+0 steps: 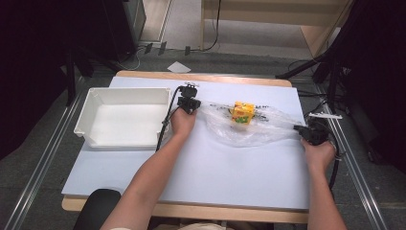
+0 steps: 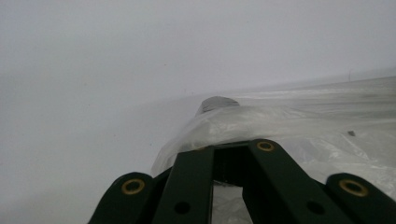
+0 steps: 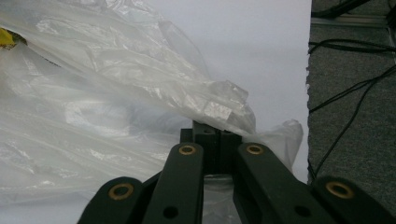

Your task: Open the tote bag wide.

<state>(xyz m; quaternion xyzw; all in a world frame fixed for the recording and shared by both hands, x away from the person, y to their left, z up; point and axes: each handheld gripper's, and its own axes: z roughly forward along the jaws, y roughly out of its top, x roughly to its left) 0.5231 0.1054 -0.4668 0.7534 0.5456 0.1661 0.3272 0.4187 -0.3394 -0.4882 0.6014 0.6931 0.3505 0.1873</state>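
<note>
A clear plastic bag (image 1: 249, 127) lies stretched across the white table top between my two grippers. Inside it stands a small yellow carton (image 1: 242, 112), whose yellow corner (image 3: 5, 38) peeks in at the left edge of the right gripper view. My left gripper (image 1: 189, 103) is shut on the bag's left end, and the film (image 2: 280, 121) drapes over its jaw tips (image 2: 227, 150). My right gripper (image 1: 306, 130) is shut on the bag's right end, with crumpled plastic (image 3: 140, 79) bunched over its closed tips (image 3: 212, 133).
An empty white bin (image 1: 122, 117) sits on the table's left part, close beside my left hand. The table's right edge (image 3: 309, 93) runs just beyond the right gripper, with grey carpet and black cables (image 3: 355, 93) past it. Dark stands (image 1: 330, 67) are at the far right.
</note>
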